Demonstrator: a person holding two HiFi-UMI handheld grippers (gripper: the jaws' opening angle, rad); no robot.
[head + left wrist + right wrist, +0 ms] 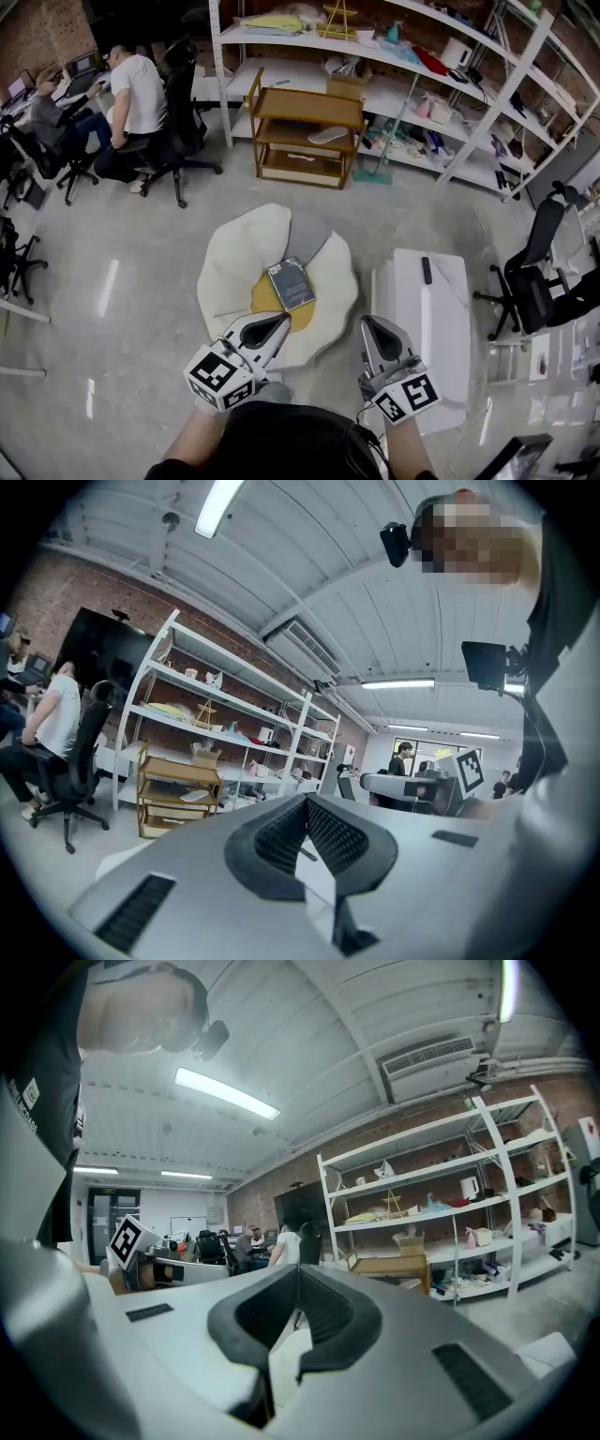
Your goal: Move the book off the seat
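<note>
A dark grey book [292,284] lies on the yellow middle of a white egg-shaped floor seat [234,272] in the head view. My left gripper [279,325] hangs just short of the seat's near edge, below the book, jaws shut and empty. My right gripper [369,324] is level with it to the right, between the seat and a white block, also shut on nothing. Both gripper views look across the room over closed jaws, left gripper [306,810] and right gripper [298,1286]; the book is hidden in them.
A white block [431,323] with a black remote [426,270] on it stands right of the seat. A wooden shelf cart [305,131] and white shelving [450,103] fill the back. Two seated people [136,94] work at desks far left. A black office chair [534,272] is right.
</note>
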